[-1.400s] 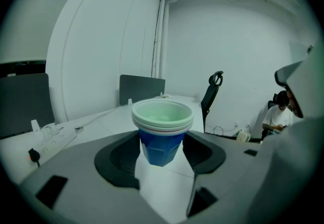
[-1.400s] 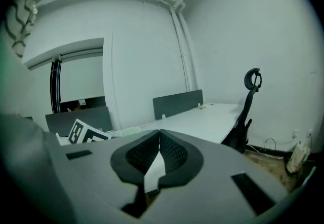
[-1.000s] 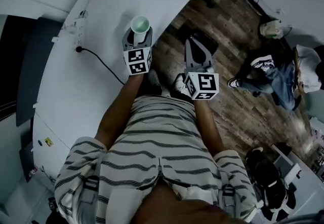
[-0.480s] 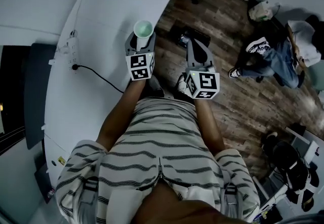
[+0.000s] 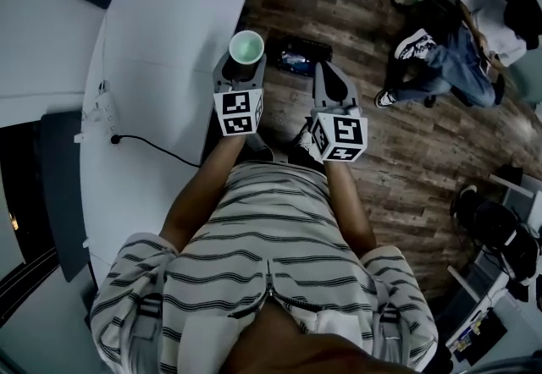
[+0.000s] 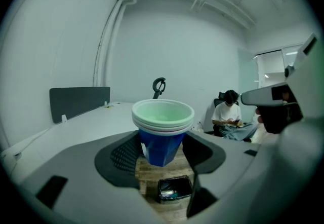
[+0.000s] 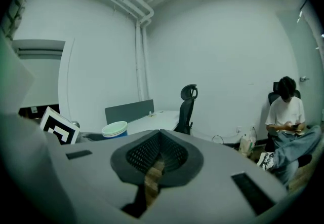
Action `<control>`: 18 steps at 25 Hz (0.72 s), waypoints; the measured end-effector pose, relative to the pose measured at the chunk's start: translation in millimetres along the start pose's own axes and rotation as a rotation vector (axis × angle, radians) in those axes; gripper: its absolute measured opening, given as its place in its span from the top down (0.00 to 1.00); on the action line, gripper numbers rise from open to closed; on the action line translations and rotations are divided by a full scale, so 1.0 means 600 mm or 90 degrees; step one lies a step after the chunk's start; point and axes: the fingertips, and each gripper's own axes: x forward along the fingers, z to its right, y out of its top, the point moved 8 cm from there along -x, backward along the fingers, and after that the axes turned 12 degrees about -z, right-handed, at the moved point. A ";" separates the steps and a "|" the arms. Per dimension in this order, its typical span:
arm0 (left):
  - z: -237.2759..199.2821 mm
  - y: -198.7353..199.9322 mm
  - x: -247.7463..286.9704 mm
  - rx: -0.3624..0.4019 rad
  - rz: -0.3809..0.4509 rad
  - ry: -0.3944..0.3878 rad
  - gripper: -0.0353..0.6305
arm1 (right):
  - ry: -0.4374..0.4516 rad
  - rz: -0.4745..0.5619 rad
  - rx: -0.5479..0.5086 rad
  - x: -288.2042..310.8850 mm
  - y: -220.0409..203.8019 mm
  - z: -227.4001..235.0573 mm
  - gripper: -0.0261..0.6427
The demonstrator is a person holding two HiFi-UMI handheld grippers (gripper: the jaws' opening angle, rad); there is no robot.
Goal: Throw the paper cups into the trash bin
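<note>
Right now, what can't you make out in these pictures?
Trash bin: left gripper view, edges hidden behind the left gripper; contents too dark and small.
Paper cups: number in the stack unclear; rims blur together, head view shows only the top.

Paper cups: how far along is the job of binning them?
Done: the stacked paper cups are picked up. In hand: the left tongs grip them, with the trash bin in sight on the floor below. Left: bring them over the bin and let go.
</note>
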 end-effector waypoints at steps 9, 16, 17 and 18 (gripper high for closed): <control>0.096 0.031 0.042 0.043 -0.013 -0.073 0.52 | -0.057 0.003 0.041 -0.029 -0.005 0.082 0.93; 0.150 0.034 0.068 0.057 -0.031 -0.101 0.53 | -0.079 -0.008 0.065 -0.039 -0.019 0.134 0.94; 0.157 0.033 0.072 0.058 -0.035 -0.105 0.53 | -0.081 -0.011 0.068 -0.039 -0.023 0.139 0.93; 0.163 0.030 0.077 0.058 -0.040 -0.109 0.53 | -0.082 -0.014 0.071 -0.039 -0.026 0.144 0.94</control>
